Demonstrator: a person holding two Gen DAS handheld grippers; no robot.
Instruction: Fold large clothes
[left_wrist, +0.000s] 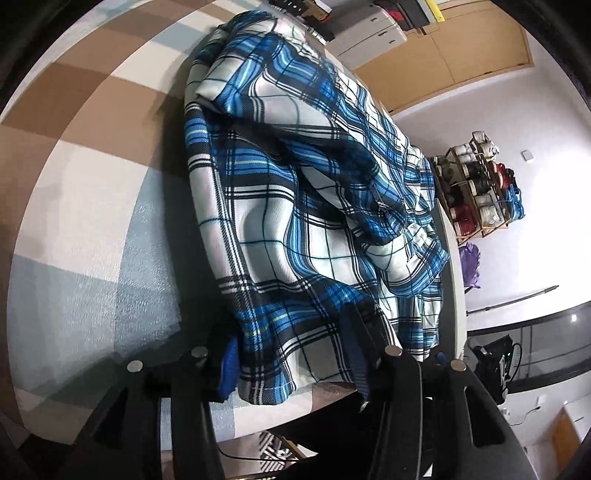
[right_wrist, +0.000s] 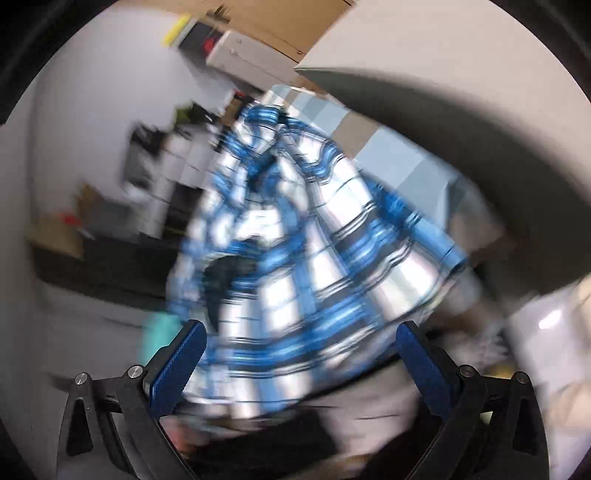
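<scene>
A large blue, white and black plaid garment (left_wrist: 295, 192) lies bunched and partly folded over a table covered by a tan, white and pale blue checked cloth (left_wrist: 85, 177). My left gripper (left_wrist: 291, 354) stands wide open at the garment's near hem; cloth drapes between its blue-padded fingers (left_wrist: 229, 365) without being pinched. In the right wrist view, which is motion-blurred, my right gripper (right_wrist: 299, 347) is open and empty, its blue pads (right_wrist: 177, 365) apart, a little short of the hanging plaid garment (right_wrist: 295, 251).
The white table edge (left_wrist: 456, 266) runs along the garment's right side. A wooden rack of thread spools (left_wrist: 480, 181) stands by the wall. White and black boxes (left_wrist: 369, 33) sit at the table's far end. A large pale curved surface (right_wrist: 461, 110) fills the upper right of the right wrist view.
</scene>
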